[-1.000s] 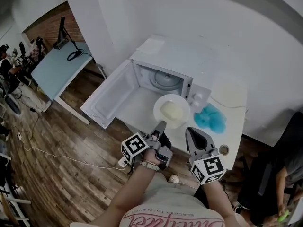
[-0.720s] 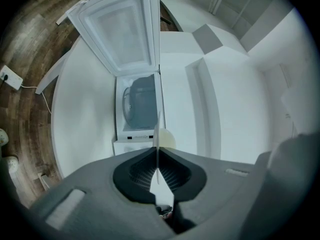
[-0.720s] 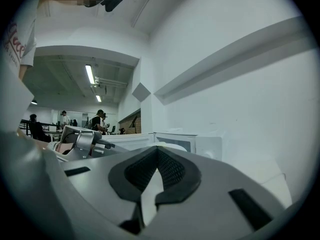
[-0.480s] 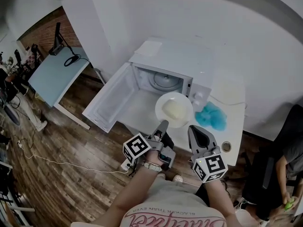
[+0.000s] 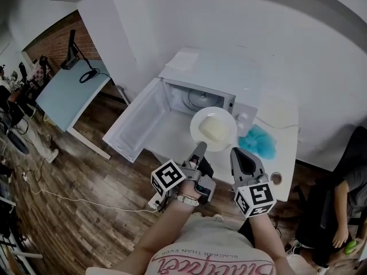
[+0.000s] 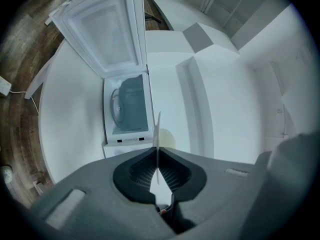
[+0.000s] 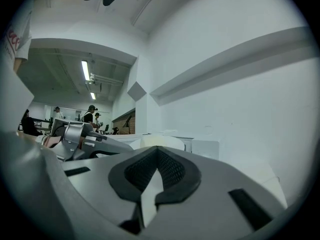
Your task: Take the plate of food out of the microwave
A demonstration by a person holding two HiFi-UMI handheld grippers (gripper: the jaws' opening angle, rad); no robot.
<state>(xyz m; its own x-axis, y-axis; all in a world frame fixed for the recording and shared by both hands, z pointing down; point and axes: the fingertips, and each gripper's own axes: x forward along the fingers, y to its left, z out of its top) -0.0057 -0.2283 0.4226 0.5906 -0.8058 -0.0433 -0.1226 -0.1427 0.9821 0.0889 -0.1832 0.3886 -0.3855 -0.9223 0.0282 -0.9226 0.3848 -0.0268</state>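
Observation:
A white plate (image 5: 213, 129) with pale yellow food (image 5: 211, 129) hangs in front of the open microwave (image 5: 198, 99), clear of its cavity. My left gripper (image 5: 199, 148) is shut on the plate's near rim. In the left gripper view the plate (image 6: 158, 129) shows edge-on between the pads of that gripper (image 6: 158, 159), with the microwave cavity (image 6: 129, 111) beyond. My right gripper (image 5: 239, 153) is shut and holds nothing, just right of the plate. In the right gripper view its jaws (image 7: 157, 151) meet, and the plate (image 7: 160, 141) lies beyond them.
The microwave door (image 5: 137, 125) is swung wide to the left. A blue cloth (image 5: 259, 137) lies on the white table (image 5: 284, 153) right of the microwave. A light blue desk (image 5: 71, 90) stands far left. A person (image 5: 344, 211) sits at the right edge.
The plate, held in the left gripper, has moved a little up and right, out over the microwave's front. Both grippers shifted slightly right with it.

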